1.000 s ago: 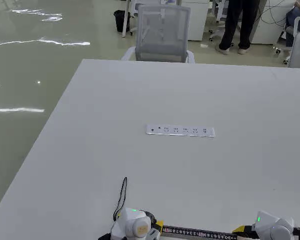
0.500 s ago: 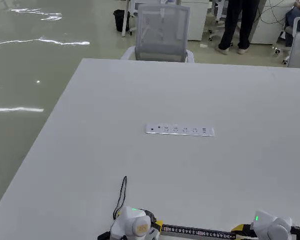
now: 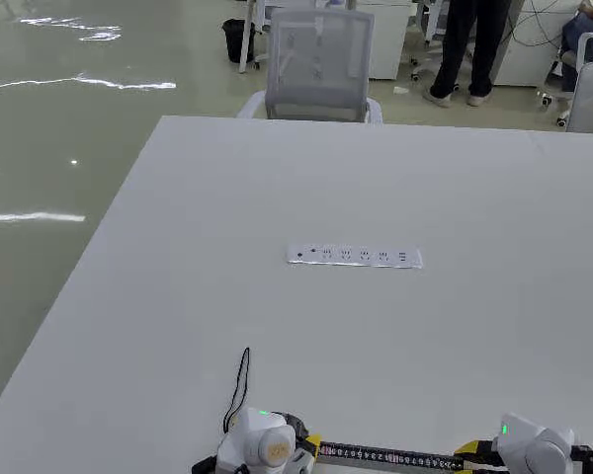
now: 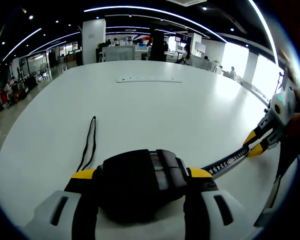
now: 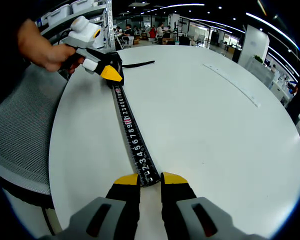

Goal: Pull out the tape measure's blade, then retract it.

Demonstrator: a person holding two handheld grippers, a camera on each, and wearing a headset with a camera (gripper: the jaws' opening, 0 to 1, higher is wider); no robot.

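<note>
We see the left gripper (image 4: 142, 175) with its yellow-tipped jaws clamped on either side of the black tape measure (image 4: 140, 187), which sits low over the white table (image 3: 376, 178) near its front edge. From the case the blade (image 5: 132, 135) runs out flat along the tabletop, its numbers facing up, to the right gripper (image 5: 150, 179). That gripper's jaws are drawn in close, and the blade's free end is pinched between their yellow tips. In the head view the two grippers sit at the bottom of the frame, left and right, well apart, with the marked blade stretched straight between them just above the table's near edge. In the right gripper view a hand (image 5: 45, 47) grips the handle of the left gripper at the far end of the blade. A thin black strap (image 3: 240, 390) trails from the tape measure's case and lies in a narrow loop on the table, pointing away from us. Further out, near the middle of the table and well apart from both grippers, lies a white power strip (image 3: 354, 257), flat and set crosswise. Beyond the far edge stands a grey mesh chair (image 3: 319, 64), and behind it we make out a person's legs (image 3: 469, 44) on the glossy floor.
</note>
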